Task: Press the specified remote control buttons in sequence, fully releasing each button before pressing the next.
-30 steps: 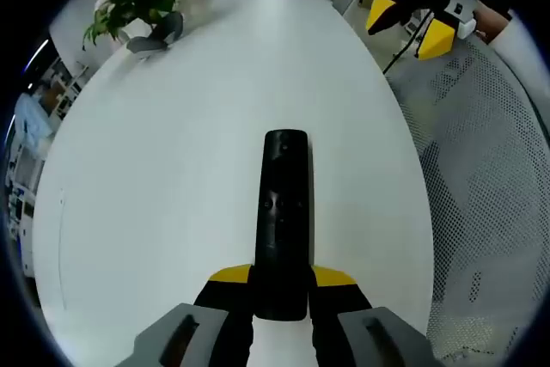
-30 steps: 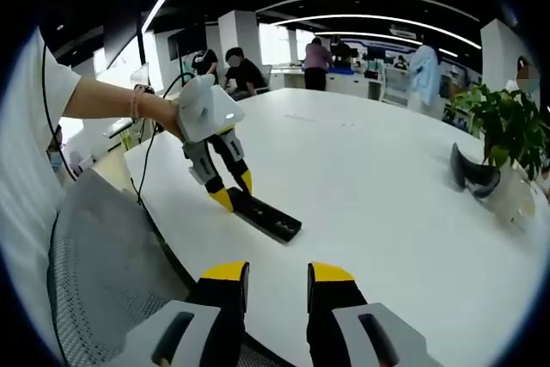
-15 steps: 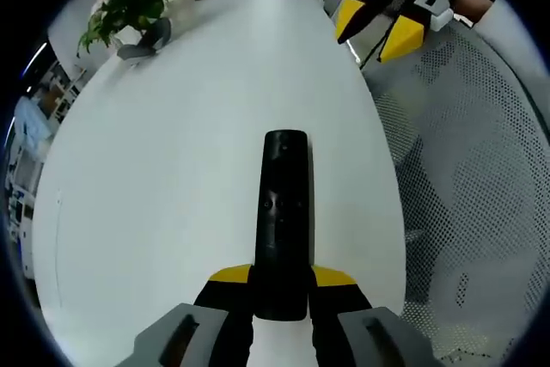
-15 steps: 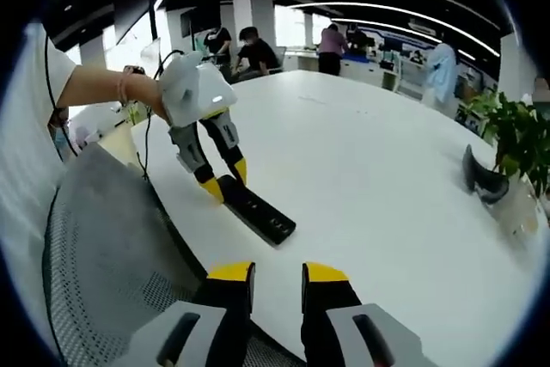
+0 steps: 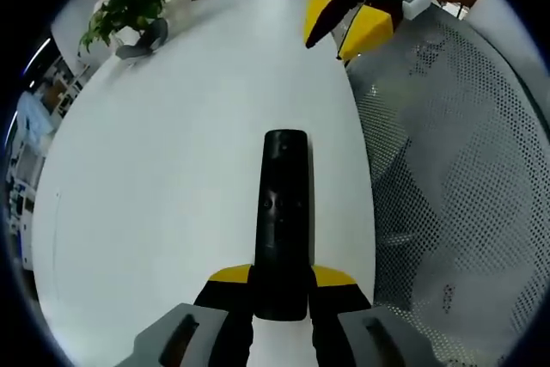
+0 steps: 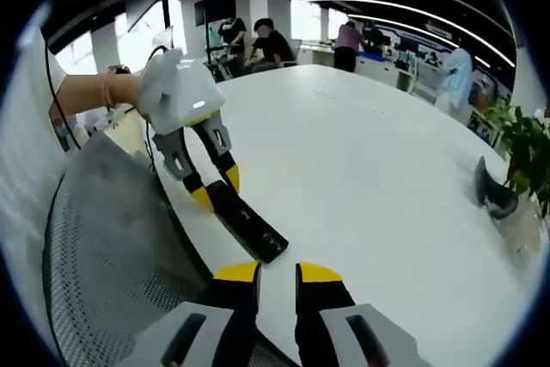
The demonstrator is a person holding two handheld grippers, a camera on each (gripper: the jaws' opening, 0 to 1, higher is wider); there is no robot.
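A long black remote control point(image 5: 284, 212) lies on the white table point(image 5: 172, 169), pointing away from me in the left gripper view. My left gripper point(image 5: 282, 279) is shut on its near end, a yellow tip on each side. The right gripper view takes in the same remote point(image 6: 251, 228) and the left gripper point(image 6: 217, 191), held by a hand point(image 6: 116, 90). My right gripper point(image 6: 277, 272) hovers just short of the remote's free end, its jaws a narrow gap apart with nothing between them. From the left gripper view, the right gripper point(image 5: 344, 23) hangs above the table's far edge.
A mesh chair point(image 5: 455, 169) stands close along the table's edge, also seen as the mesh chair point(image 6: 94, 238). A potted plant point(image 5: 129, 6) and a dark curved object point(image 6: 494, 195) sit at the far side. People stand in the office behind.
My right gripper has come closer to the remote's free end and its jaws have narrowed. The left gripper still holds the remote, which has not shifted in its jaws.
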